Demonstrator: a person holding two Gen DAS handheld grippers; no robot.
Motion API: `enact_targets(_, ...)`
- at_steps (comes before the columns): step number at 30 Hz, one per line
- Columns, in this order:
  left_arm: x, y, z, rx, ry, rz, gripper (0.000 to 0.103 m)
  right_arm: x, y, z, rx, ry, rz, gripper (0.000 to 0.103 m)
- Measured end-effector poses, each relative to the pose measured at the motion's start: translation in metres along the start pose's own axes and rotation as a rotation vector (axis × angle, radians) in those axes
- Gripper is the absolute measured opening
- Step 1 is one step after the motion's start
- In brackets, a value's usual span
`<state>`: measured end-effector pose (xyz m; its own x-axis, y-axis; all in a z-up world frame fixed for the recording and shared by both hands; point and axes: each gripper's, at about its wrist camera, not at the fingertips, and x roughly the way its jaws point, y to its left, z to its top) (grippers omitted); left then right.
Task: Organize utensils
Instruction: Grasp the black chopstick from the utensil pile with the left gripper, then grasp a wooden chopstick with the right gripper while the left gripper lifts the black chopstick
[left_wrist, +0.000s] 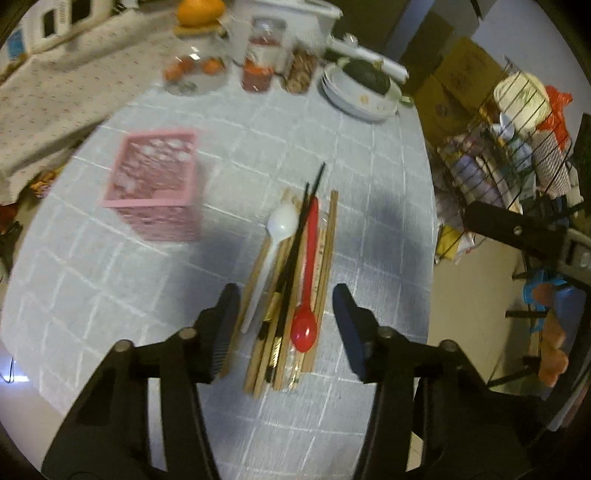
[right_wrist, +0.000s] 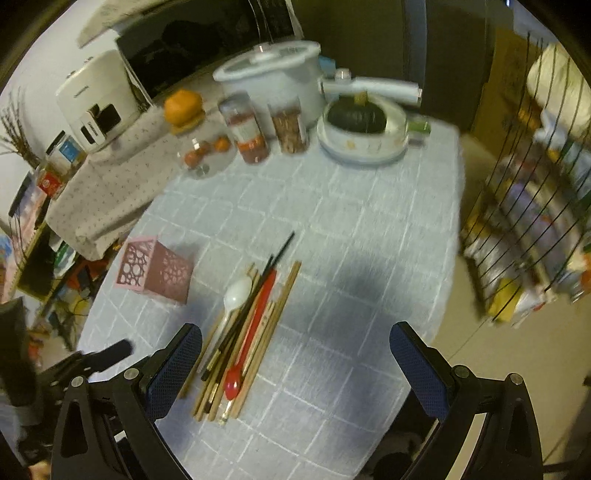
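In the left wrist view, the utensil bundle (left_wrist: 291, 288) was seen lying on the grey checked table (left_wrist: 369, 184), its near end between the parted jaws of the left gripper (left_wrist: 286, 325) with no pad touching it; a white spoon (left_wrist: 275, 240), red spoon (left_wrist: 308, 295), black chopsticks (left_wrist: 299, 236) and wooden chopsticks (left_wrist: 328, 251) were piled lengthwise, with a pink holder (left_wrist: 155, 181) set apart at left. In the right wrist view, the same bundle (right_wrist: 247, 332) was found just inside the left finger (right_wrist: 173, 365) of the right gripper (right_wrist: 295, 365), whose jaws were spread wide and held nothing.

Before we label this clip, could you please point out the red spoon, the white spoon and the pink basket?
red spoon (left_wrist: 304, 330), left wrist view, on its bowl.
white spoon (left_wrist: 282, 221), left wrist view, on its bowl.
pink basket (left_wrist: 147, 201), left wrist view, on its near top rim.
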<state>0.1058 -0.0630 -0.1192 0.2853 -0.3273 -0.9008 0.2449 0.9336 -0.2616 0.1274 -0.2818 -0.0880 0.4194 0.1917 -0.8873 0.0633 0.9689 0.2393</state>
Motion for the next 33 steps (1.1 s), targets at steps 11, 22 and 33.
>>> enact_targets(11,0.076,-0.02,0.063,0.034,0.07,-0.001,0.022,0.05,-0.056,0.0,0.086,0.138,-0.004,0.068)
enact_targets(22,0.139,-0.029,0.089,0.057,0.126,0.054,0.008,0.062,-0.096,0.002,0.126,0.176,-0.037,0.067)
enact_targets(33,0.106,-0.014,0.076,0.043,0.079,0.002,0.006,0.059,-0.09,0.008,0.127,0.155,-0.022,0.067)
